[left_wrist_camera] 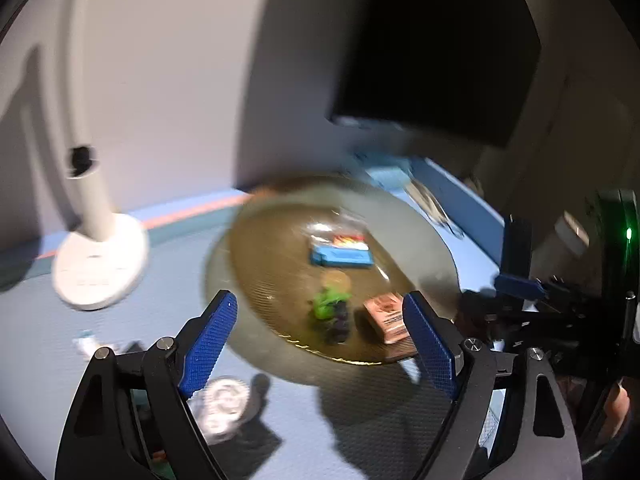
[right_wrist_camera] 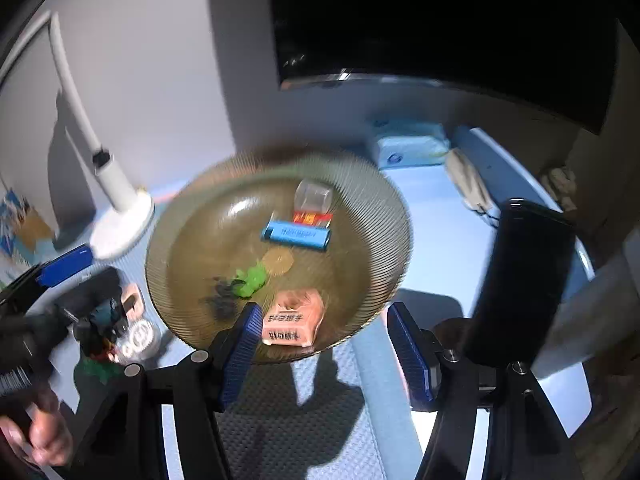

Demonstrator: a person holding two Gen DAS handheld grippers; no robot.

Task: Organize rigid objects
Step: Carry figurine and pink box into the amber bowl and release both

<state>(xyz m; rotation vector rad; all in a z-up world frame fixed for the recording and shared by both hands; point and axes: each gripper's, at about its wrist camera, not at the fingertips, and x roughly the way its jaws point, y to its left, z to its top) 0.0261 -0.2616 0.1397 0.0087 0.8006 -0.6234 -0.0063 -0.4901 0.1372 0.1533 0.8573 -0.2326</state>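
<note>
Both grippers, left (left_wrist_camera: 320,344) and right (right_wrist_camera: 320,348), angle down with fingers released over the ribbed plate (right_wrist_camera: 192,200) holding the pink box (right_wrist_camera: 294,322). Only the right view shows a dark phone (right_wrist_camera: 520,280).

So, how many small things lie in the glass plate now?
6: a blue lighter mid-plate, a red pack and a clear box behind it, a tan disc and a green-and-black toy nearer, a pink box at the front rim. Blur may hide more.
</note>
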